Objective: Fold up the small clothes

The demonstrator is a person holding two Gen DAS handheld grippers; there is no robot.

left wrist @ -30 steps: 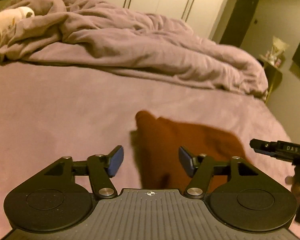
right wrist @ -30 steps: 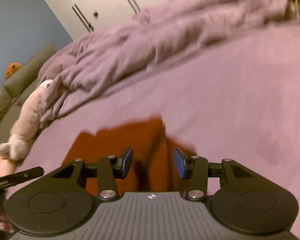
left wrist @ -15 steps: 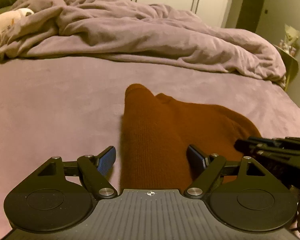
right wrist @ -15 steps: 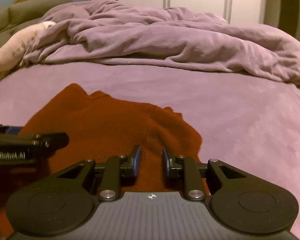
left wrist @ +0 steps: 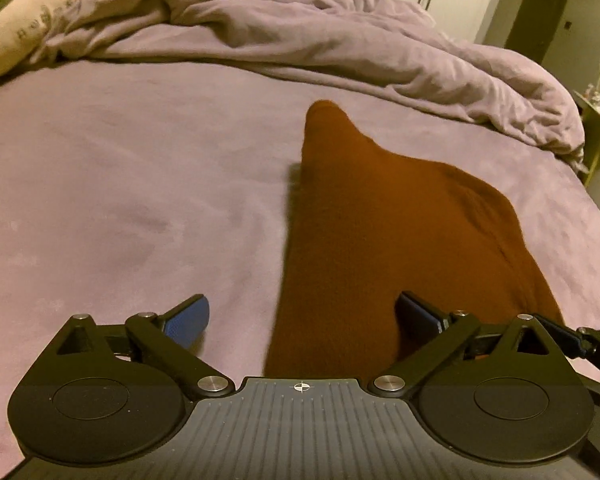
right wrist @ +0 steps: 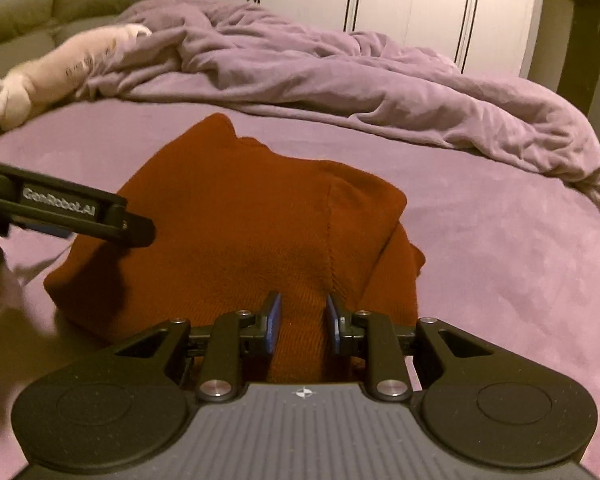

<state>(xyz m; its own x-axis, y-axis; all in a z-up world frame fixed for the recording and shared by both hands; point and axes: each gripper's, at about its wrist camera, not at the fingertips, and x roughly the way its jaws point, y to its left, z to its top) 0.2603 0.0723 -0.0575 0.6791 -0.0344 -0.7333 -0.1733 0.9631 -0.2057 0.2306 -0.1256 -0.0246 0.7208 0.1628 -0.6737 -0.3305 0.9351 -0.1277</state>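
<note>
A rust-brown knit garment (left wrist: 380, 240) lies partly folded on the purple bed sheet (left wrist: 119, 200). It also shows in the right wrist view (right wrist: 239, 220). My left gripper (left wrist: 302, 322) is open wide, its fingers either side of the garment's near left edge, empty. My right gripper (right wrist: 302, 320) is open with a narrow gap, low over the garment's near edge by a fold seam, and I cannot see cloth between the pads. The left gripper's body (right wrist: 71, 208) shows at the left of the right wrist view.
A crumpled purple duvet (right wrist: 340, 80) lies across the far side of the bed. A pale plush toy (right wrist: 39, 76) lies at the far left. White wardrobe doors (right wrist: 420, 12) stand behind. A small side table (left wrist: 598, 120) stands at the right bed edge.
Both grippers have come down closer to the garment. The left gripper has opened wider. The right gripper narrowed half a second ago and has opened slightly since.
</note>
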